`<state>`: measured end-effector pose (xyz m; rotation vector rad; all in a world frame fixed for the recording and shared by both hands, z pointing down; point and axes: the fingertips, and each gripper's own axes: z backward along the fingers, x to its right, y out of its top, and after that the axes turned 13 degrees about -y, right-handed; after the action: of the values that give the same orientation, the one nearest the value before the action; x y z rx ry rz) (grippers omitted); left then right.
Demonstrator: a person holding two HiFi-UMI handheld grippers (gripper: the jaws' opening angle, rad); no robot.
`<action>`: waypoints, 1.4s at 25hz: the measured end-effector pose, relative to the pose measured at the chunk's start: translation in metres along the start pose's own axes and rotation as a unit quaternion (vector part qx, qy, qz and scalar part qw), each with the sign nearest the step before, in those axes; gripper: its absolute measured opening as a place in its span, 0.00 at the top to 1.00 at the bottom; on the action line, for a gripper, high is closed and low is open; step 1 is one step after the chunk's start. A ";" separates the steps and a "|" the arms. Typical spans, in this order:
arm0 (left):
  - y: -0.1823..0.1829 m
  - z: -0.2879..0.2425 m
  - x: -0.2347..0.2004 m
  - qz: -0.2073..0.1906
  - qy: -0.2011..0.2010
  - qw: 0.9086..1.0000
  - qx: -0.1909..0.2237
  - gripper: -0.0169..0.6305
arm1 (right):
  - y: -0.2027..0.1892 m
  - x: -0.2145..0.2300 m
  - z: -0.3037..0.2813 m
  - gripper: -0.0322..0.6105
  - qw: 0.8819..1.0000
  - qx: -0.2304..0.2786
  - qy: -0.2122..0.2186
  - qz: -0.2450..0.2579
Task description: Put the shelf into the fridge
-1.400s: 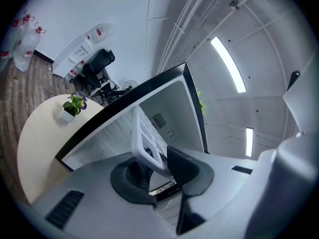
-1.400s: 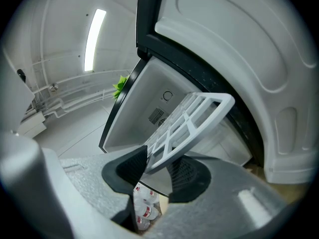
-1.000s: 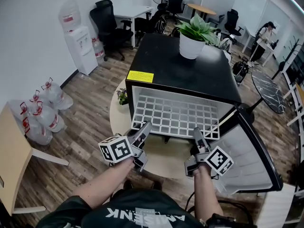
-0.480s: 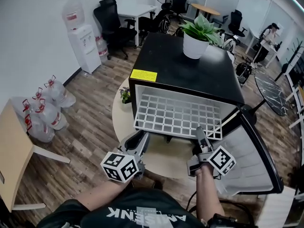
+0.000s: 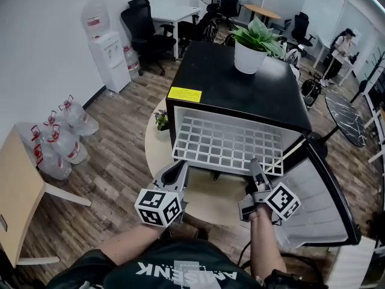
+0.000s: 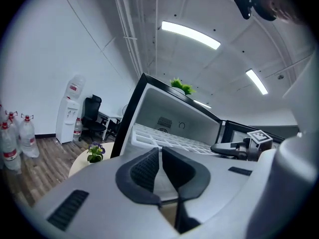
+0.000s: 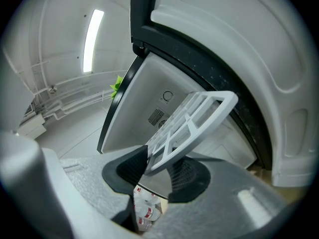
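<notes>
1. The black compact fridge [image 5: 240, 95] fills the upper centre of the head view. It stands on a round table [image 5: 157, 149].
2. The fridge door [image 5: 325, 203] is swung open toward the lower right of the frame, with its white inner liner facing up.
3. The white grid shelf [image 5: 225, 144] sits partway in the fridge cavity at centre frame. It lies roughly level. Its rear part is under the fridge top, and its front edge projects out over the table.
4. A water dispenser [image 5: 108, 50] stands against the wall at upper left. Large water bottles [image 5: 60, 140] lie on the floor at left.
5. A potted plant [image 5: 252, 44] stands on the fridge top, toward its rear.
6. The right gripper [image 5: 255, 165] is at the right end of the shelf's front edge. Its jaws are clamped on that edge, with one pad on each face of the grid.
7. The left gripper [image 5: 178, 168] is just in front of the shelf's left front corner and does not touch it. Its jaws are closing, with only a narrow slit between the pads. Nothing is between them.
8. A yellow label [image 5: 184, 94] is fixed at the left front corner of the fridge top.
</notes>
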<state>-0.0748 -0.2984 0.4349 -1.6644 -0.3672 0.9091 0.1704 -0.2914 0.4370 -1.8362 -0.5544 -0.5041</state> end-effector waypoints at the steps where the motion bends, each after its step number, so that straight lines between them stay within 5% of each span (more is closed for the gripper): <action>1: 0.001 -0.002 -0.001 -0.003 0.002 1.000 -0.001 0.94 | 0.001 -0.002 -0.001 0.76 1.000 0.001 0.007 -0.007; 6: 0.002 -0.008 -0.006 -0.017 0.008 1.000 -0.005 0.95 | 0.004 -0.035 -0.010 0.76 0.991 0.002 0.100 -0.092; 9: 0.002 -0.014 -0.010 -0.016 0.009 1.000 -0.011 0.95 | 0.003 -0.031 -0.017 0.76 0.990 0.000 0.095 -0.102; 13: 0.004 -0.021 -0.015 -0.019 0.011 1.000 -0.013 0.95 | 0.005 -0.010 -0.026 0.76 0.998 -0.003 0.033 -0.052; 22: 0.007 -0.030 -0.022 -0.020 0.010 1.000 -0.014 0.95 | 0.003 -0.014 -0.033 0.75 0.997 -0.003 0.045 -0.062; 26: 0.007 -0.029 -0.022 -0.017 0.010 1.000 -0.011 0.96 | 0.001 -0.006 -0.015 0.71 1.000 0.006 0.010 0.008; 31: 0.008 -0.030 -0.022 -0.018 0.006 1.000 -0.008 0.96 | -0.008 -0.008 0.011 0.71 0.998 0.043 0.036 0.009; 35: 0.008 -0.030 -0.023 -0.018 0.007 1.000 -0.006 0.96 | -0.004 -0.004 0.020 0.75 0.995 0.067 0.005 0.077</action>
<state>-0.0703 -0.3365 0.4374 -1.6688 -0.3916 0.8691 0.1662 -0.2721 0.4313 -1.7312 -0.4250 -0.3621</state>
